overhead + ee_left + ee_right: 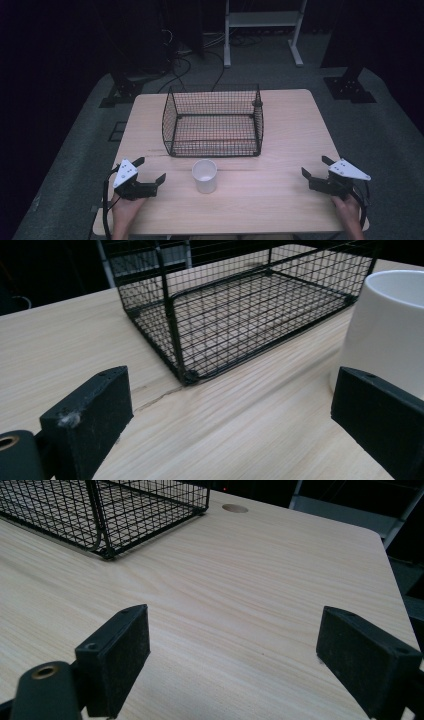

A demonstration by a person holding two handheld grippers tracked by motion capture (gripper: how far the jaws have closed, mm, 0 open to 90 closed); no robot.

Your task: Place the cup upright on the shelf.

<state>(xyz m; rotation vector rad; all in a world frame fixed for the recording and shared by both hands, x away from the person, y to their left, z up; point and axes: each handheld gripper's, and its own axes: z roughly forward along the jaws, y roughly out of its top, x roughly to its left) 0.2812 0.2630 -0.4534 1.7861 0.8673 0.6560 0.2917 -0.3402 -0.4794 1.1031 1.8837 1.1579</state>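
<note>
While both grippers rest low at the near edge, we list the following. Item one: a light wooden table (280,195), rounded corners, with a small round hole (234,508) near its far edge in the right gripper view. Item two: a black wire basket (213,121), rectangular, standing upright at the table's middle, nothing inside it. Item three: a white cup (204,175), upright, mouth up, just in front of the basket's near wall and apart from it; in the left gripper view it (389,325) stands beside the right jaw. Item four: our left gripper (151,170), hand-held, jaws spread wide, gripping nothing, left of the cup. Item five: our right gripper (316,167), hand-held, jaws likewise wide apart over bare wood, well right of the cup.
</note>
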